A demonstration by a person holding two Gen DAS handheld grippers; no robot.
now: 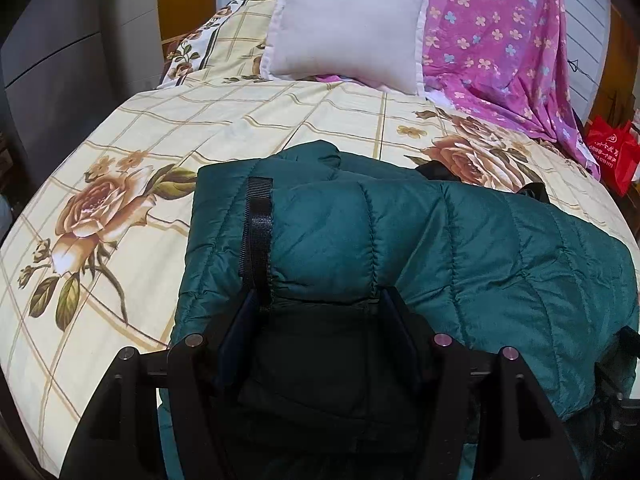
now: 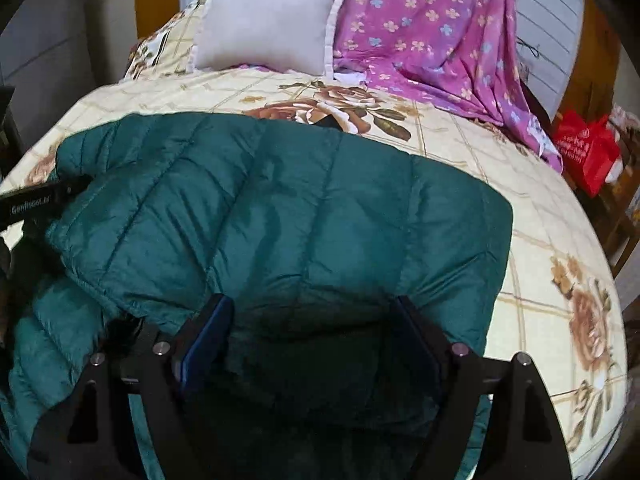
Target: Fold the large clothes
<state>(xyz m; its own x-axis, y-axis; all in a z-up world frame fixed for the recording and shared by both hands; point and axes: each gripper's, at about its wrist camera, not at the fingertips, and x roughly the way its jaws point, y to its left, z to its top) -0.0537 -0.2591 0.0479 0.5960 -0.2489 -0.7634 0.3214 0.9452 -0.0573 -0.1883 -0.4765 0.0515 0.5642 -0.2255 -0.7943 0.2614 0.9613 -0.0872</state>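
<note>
Green puffer jacket [image 1: 460, 248] on bed; left gripper [image 1: 316, 300] and right gripper [image 2: 312, 308] spread apart (red bag [image 1: 612, 152] lettering unreadable)

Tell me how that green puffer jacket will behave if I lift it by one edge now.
The green puffer jacket will probably droop and unfold: it lies in soft quilted folds on the bedsheet. Its sheen suggests slick fabric that may slide between the pads. Puffy fill looks light for its bulk, so weight likely isn't the problem.

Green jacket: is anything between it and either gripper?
Nothing visible. The green jacket lies directly between the jaws of the left gripper and the right gripper, and no other object intervenes in either view.
</note>
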